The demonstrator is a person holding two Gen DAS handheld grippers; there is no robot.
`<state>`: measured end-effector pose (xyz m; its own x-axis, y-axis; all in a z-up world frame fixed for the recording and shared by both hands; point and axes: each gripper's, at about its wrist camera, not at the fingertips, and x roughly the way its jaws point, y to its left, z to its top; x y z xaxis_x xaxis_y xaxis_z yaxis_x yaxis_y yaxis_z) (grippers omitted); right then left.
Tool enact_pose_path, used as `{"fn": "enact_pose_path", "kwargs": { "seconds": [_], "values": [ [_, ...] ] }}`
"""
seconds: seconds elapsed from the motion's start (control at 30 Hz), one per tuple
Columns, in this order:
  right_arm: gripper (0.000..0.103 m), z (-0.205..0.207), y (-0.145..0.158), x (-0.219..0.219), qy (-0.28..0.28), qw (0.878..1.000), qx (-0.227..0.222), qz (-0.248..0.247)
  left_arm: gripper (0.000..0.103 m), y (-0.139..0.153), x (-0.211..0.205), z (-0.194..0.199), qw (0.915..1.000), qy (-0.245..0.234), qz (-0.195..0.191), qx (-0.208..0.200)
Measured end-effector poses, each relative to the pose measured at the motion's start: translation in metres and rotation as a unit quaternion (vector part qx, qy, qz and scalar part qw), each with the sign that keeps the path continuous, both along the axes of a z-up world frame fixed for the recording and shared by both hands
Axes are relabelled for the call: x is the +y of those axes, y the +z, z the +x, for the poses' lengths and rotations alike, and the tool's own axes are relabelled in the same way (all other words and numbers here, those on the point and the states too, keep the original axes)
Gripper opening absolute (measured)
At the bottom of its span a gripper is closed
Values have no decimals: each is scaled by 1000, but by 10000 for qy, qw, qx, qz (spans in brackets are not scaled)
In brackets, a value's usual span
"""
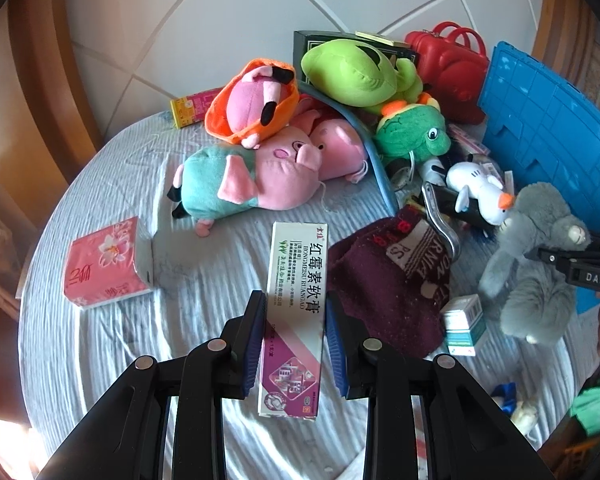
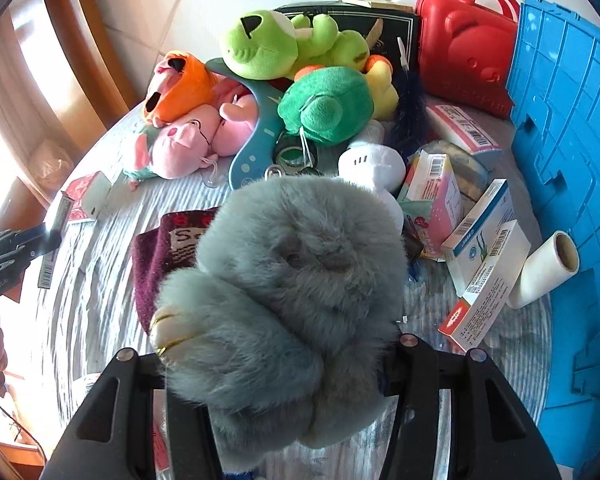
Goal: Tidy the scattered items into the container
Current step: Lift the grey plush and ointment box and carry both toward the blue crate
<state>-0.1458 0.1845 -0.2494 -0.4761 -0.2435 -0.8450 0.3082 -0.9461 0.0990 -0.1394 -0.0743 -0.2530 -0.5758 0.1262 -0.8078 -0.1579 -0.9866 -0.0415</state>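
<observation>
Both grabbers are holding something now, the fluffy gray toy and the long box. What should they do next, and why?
Probably carry the gray plush toy rightward to the blue crate. The right gripper is shut on it, lifted above the bed, and the crate stands close on that side. The left gripper can follow with its ointment box, which it already clamps.

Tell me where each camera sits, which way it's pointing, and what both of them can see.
Left wrist: on the left gripper, looking forward over the ointment box it clamps, toward the toy pile.
Right wrist: on the right gripper, mostly blocked by the grey plush it holds.
Shared: green frog plush, red case, blue crate.
</observation>
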Motion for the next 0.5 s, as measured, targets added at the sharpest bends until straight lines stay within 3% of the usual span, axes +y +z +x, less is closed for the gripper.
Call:
{"fn": "enact_pose_path", "kwargs": {
  "seconds": [0.5],
  "values": [
    [50,31,95,11,176,9978,560,-322,29,76,9,17,9982,141,12,585]
  ]
}}
